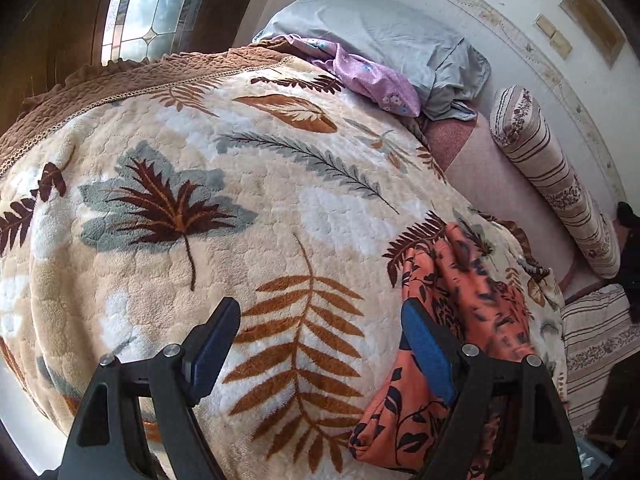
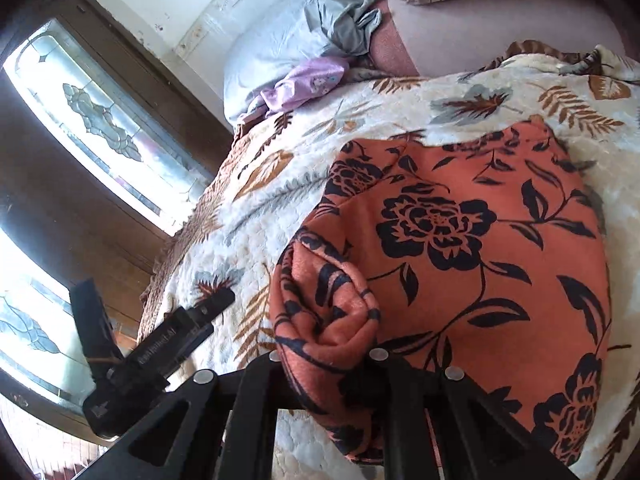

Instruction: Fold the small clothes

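A bed is filling both views, covered by a cream fleece blanket printed with brown, rust and grey leaves and edged in brown quilting at its far side. Beyond the blanket, a pink sheet is showing, with a grey pillow lying at the head of the bed against a pale wall. A striped bolster is lying along the wall side of the sheet. A small lilac floral cloth is resting against the pillow's front edge. A dark wooden frame with leaded glass is standing past the far edge of the bed.

The garment, orange with black flowers and vines, is lying on the blanket at the side nearer the bolster, partly spread flat. One edge of it is bunching up into thick folds.

The right gripper is pinching that bunched edge, its jaws nearly closed on the cloth and mostly hidden by it.

The left gripper is hovering over bare blanket, its jaws standing wide apart with nothing between them. Its right blue pad is sitting just beside the garment's edge; whether it is touching cannot be told.
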Motion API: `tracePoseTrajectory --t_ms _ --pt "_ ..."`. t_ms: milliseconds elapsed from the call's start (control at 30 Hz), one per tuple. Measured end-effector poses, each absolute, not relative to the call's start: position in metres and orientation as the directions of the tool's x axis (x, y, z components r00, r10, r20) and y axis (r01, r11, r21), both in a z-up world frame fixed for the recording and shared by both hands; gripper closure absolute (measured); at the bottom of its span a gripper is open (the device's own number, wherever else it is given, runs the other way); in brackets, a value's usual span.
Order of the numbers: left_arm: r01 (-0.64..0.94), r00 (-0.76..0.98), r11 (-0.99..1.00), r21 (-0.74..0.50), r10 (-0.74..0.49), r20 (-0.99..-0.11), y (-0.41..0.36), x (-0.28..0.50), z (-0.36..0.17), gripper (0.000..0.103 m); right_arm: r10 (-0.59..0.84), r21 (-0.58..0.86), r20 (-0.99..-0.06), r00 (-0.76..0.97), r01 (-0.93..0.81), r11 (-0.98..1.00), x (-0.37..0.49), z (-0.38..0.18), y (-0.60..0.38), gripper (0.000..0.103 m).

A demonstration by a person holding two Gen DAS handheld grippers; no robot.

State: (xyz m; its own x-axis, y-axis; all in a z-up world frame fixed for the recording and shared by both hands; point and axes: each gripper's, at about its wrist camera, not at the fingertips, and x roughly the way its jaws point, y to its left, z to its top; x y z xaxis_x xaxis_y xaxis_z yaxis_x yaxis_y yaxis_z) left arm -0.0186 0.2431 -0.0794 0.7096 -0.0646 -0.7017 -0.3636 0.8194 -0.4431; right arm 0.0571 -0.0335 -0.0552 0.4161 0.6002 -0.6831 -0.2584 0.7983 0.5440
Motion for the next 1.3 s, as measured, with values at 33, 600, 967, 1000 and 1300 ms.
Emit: tracePoseTrajectory --t_ms 33,600,967,1000,1300 --pt "-0.350 0.710 0.812 -0.467 -0.095 -0.698 0.242 -0.018 -0.081 0.020 0.598 0.546 -0.705 0.381 -0.246 0.801 0.059 -0.072 -0.027 0.088" --pt "-0.054 0.605 0.843 -0.535 -0.398 -0.689 0.166 -0.017 -0.088 0.020 0.647 0.649 -0.628 0.432 -0.168 0.742 -0.027 -0.088 -0.117 0.021" --pt "-0.039 0.528 0.866 -0.498 -0.405 -0.746 0.140 -0.007 -0.098 0.091 0.653 0.709 -0.605 0.455 -0.065 0.702 -0.048 -0.108 -0.171 0.021" --pt "-0.026 0.552 0.877 -0.480 -0.388 -0.738 0.141 -0.009 -0.089 0.091 0.654 0.709 -0.605 0.455 -0.066 0.702 -0.047 -0.108 -0.171 0.021" --pt "-0.113 0.496 0.898 -0.424 -0.319 -0.808 0.164 -0.006 -0.122 0.090 0.654 0.710 -0.588 0.476 -0.083 0.699 -0.037 -0.095 -0.171 0.020"
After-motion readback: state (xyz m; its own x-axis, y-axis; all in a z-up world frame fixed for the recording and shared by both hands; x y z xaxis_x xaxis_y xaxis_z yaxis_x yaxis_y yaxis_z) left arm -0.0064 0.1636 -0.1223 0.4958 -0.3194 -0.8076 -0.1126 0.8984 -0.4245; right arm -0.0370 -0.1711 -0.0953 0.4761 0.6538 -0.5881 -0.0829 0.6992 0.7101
